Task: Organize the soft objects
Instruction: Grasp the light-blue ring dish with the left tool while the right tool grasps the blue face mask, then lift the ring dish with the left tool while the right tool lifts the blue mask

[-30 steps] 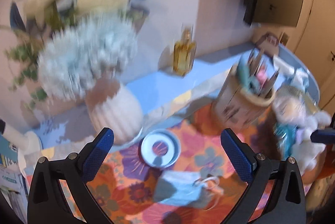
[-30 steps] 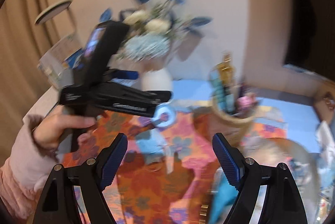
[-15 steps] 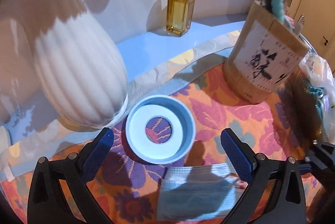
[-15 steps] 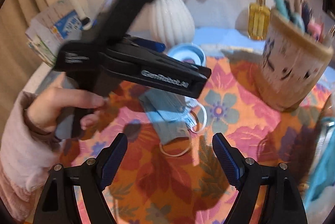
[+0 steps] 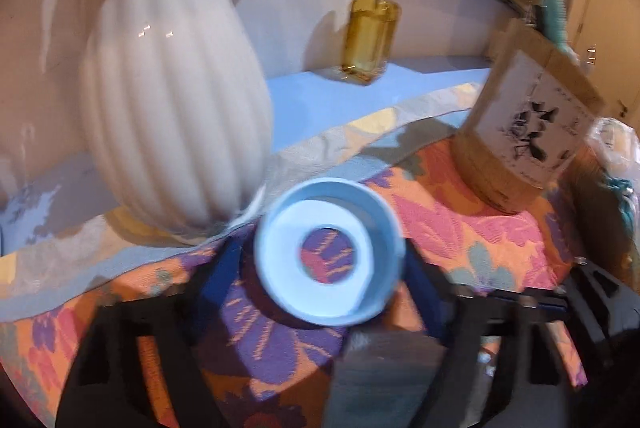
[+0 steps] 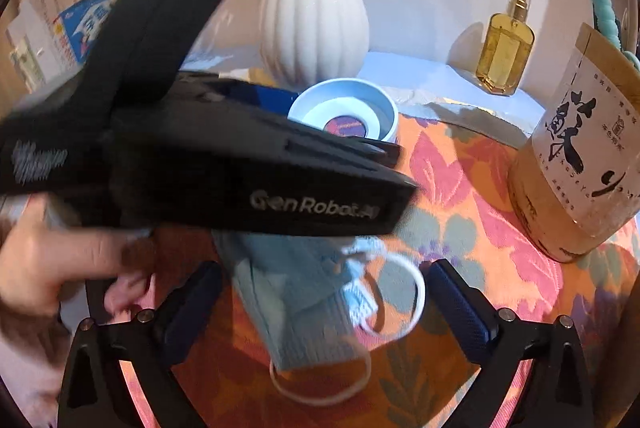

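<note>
A pale blue roll of tape (image 5: 329, 255) lies flat on the flowered cloth; it also shows in the right wrist view (image 6: 345, 117). My left gripper (image 5: 320, 268) is open with a finger on each side of the roll; whether the pads touch it is blurred. A folded blue face mask (image 6: 298, 288) with white ear loops lies on the cloth, its near edge low in the left wrist view (image 5: 384, 380). My right gripper (image 6: 318, 296) is open and straddles the mask just above it. The left gripper's black body (image 6: 240, 172) crosses the right view.
A white ribbed vase (image 5: 172, 116) stands close left of the roll. An amber bottle (image 5: 370, 32) stands by the back wall. A cardboard holder with brushes (image 5: 528, 132) stands at the right. Printed boxes (image 6: 60, 28) lie at far left.
My left gripper has moved forward and down so its fingers now flank the tape roll. My right gripper has dropped closer over the mask.
</note>
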